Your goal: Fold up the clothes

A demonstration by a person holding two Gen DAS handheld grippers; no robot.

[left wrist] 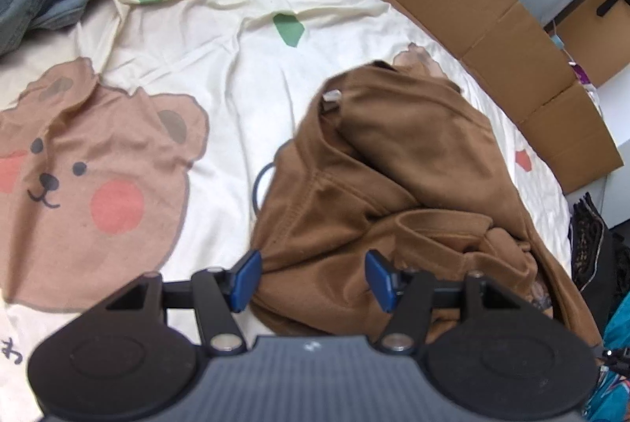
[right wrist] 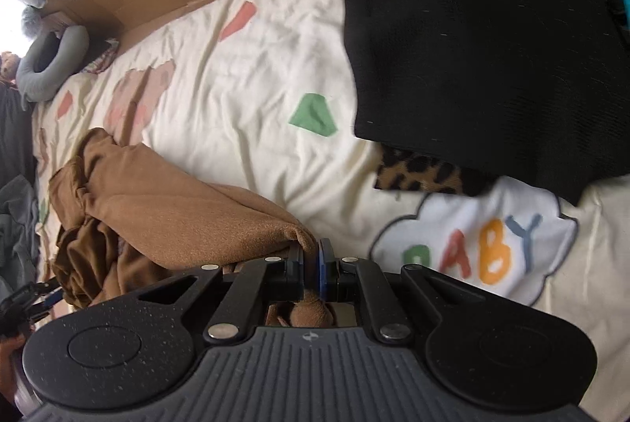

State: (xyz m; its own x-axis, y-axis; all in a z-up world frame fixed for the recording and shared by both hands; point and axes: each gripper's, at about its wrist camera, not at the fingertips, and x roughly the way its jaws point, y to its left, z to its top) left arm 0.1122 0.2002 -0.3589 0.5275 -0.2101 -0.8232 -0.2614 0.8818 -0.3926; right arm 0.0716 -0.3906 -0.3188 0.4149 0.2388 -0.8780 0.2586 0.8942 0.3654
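The right gripper has its jaws clamped on a corner of the brown garment. The left gripper hangs over the same garment with its jaws apart and nothing pinched between them. The garment lies crumpled on the bed, so folding looks barely begun: it needs spreading flat first. A black garment sits folded nearby, over a leopard-print piece. The bedcover reads "BABY" inside a cloud.
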